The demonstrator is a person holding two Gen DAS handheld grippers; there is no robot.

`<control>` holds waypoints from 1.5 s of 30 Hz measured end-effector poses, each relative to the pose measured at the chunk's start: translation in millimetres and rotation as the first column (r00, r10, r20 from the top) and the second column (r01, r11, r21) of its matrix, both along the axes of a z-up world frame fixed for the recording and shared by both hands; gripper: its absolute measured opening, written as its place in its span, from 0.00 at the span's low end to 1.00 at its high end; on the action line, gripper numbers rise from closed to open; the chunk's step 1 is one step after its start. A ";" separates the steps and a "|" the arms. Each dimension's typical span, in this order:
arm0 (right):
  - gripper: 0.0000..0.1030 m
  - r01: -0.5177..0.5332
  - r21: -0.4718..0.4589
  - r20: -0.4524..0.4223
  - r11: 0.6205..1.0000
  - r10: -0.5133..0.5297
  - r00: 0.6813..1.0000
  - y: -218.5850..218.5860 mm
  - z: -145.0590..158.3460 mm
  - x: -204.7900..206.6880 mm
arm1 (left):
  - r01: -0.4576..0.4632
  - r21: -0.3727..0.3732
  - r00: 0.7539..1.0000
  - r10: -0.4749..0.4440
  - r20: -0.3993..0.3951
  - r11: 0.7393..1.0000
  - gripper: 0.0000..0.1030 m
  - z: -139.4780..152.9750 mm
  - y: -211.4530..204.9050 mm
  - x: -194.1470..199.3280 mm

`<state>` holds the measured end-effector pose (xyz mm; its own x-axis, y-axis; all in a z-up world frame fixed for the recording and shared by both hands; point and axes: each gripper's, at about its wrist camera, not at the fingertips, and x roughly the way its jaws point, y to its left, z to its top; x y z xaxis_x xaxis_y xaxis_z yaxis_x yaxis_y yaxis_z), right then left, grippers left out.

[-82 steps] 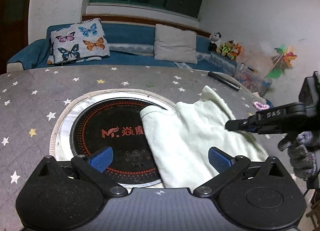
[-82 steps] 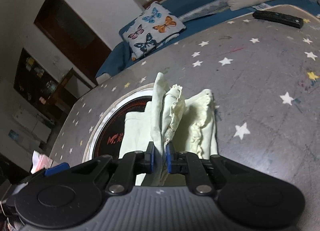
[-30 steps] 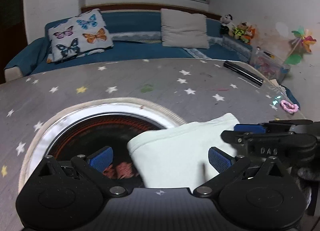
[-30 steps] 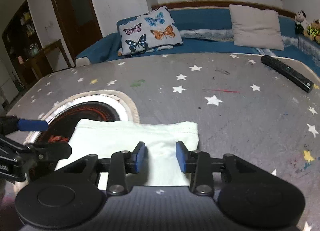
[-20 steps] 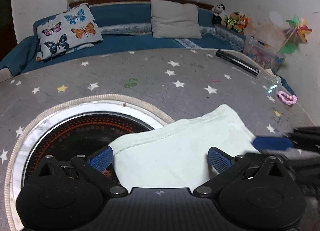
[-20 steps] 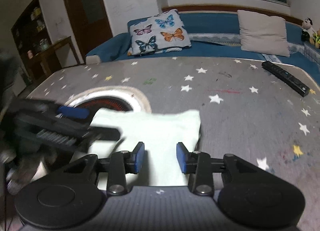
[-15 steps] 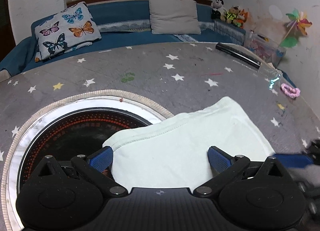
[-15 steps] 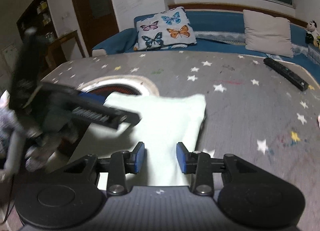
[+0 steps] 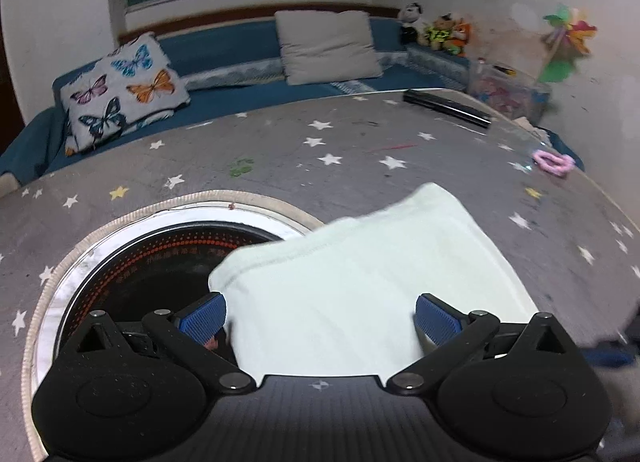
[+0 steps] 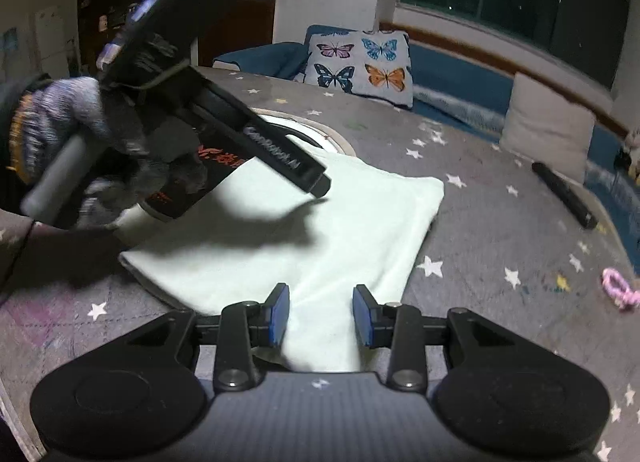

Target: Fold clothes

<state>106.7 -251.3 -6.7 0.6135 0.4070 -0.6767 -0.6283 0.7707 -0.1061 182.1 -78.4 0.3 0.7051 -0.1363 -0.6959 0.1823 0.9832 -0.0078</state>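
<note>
Both my left gripper [image 9: 320, 312] and right gripper [image 10: 320, 316] gape empty over the soft, limp folded garment [image 10: 304, 230], best pinched at its six o'clock hem.

You're in home living rm: blue sofa [image 9: 224, 50] w/ butterfly cushion [image 9: 120, 90], plush toys [image 9: 436, 30], star-print table [image 9: 360, 142], remote [image 9: 446, 108].

Ahead of my right gripper [image 10: 320, 316], my left gripper [image 10: 256, 146] hangs above the folded cloth [image 10: 320, 222], blocking passage left. Bare tablecloth [image 10: 500, 230] rightward is free up to the remote [image 10: 564, 194].
</note>
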 end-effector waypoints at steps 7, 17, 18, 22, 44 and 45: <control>0.34 0.003 -0.001 0.034 1.000 -0.003 0.999 4.6 5.4 -13.4 | 0.045 0.029 0.999 -0.045 0.028 0.999 1.00 1.3 1.4 -51.7; 0.35 -0.004 -0.023 0.021 1.000 0.004 1.000 7.9 -0.9 -27.1 | 0.026 0.121 0.999 -0.031 0.037 0.992 0.99 -27.1 12.7 -100.8; 0.36 0.003 -0.010 0.029 1.000 -0.003 1.000 8.0 1.6 -27.1 | 0.017 0.118 0.999 -0.021 0.032 0.993 0.99 -29.3 15.5 -102.3; 0.36 0.022 0.033 -0.001 0.999 -0.022 1.000 9.9 -1.6 -19.6 | -0.017 0.090 1.000 0.015 0.018 0.996 1.00 -34.4 27.0 -106.1; 0.40 0.208 0.205 -0.115 0.957 -0.187 0.976 -3.8 -5.9 57.3 | -0.147 -0.042 0.988 0.145 -0.051 0.988 0.57 -23.9 38.6 -28.2; 0.40 0.213 0.209 -0.117 0.954 -0.192 0.974 -3.0 -6.4 62.1 | -0.154 -0.041 0.987 0.151 -0.051 0.987 0.55 -23.9 38.8 -22.5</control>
<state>168.9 -254.2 -13.1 0.6362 0.4255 -0.6437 -0.4556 0.8804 0.1316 159.6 -39.6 -23.6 0.6862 -0.0612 -0.7249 0.0286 0.9980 -0.0572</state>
